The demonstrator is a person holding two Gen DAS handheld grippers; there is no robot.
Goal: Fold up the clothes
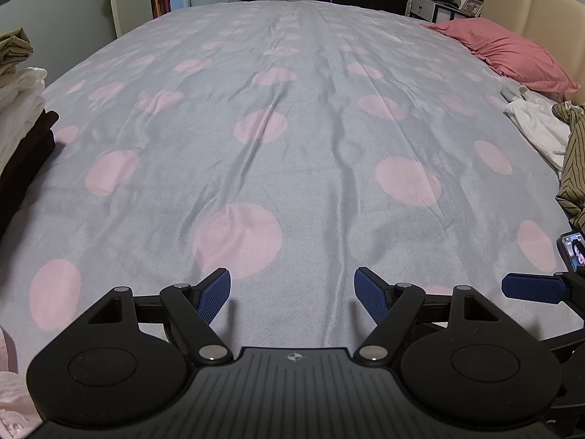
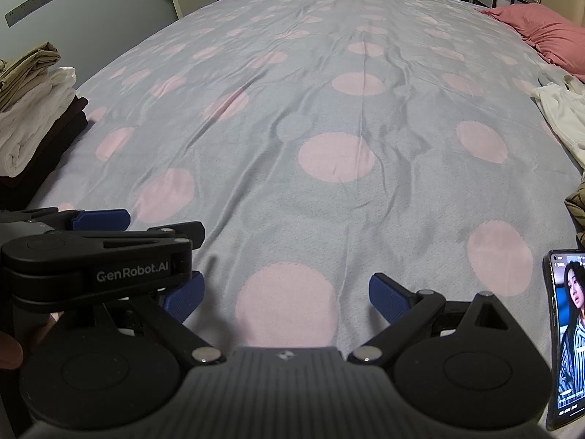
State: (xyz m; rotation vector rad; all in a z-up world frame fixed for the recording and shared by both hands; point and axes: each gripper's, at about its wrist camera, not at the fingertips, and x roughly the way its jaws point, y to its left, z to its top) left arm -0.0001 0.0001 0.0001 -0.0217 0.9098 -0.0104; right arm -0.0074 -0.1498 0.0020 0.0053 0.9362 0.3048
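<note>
Both grippers (image 1: pixel 292 294) (image 2: pixel 285 298) agape — folded stack (image 2: pixel 33 117) nr bedspread (image 1: pixel 292 128)

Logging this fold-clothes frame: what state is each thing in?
Left hand-held gripper: open, empty, over the bedspread.
Right hand-held gripper: open, empty.
Folded clothes stack: folded, piled at the bed's left edge.
White garment: unfolded, crumpled.
Striped garment: unfolded, heaped.
Spotted bedspread: spread flat, lightly creased.
Phone: propped upright, screen on.
</note>
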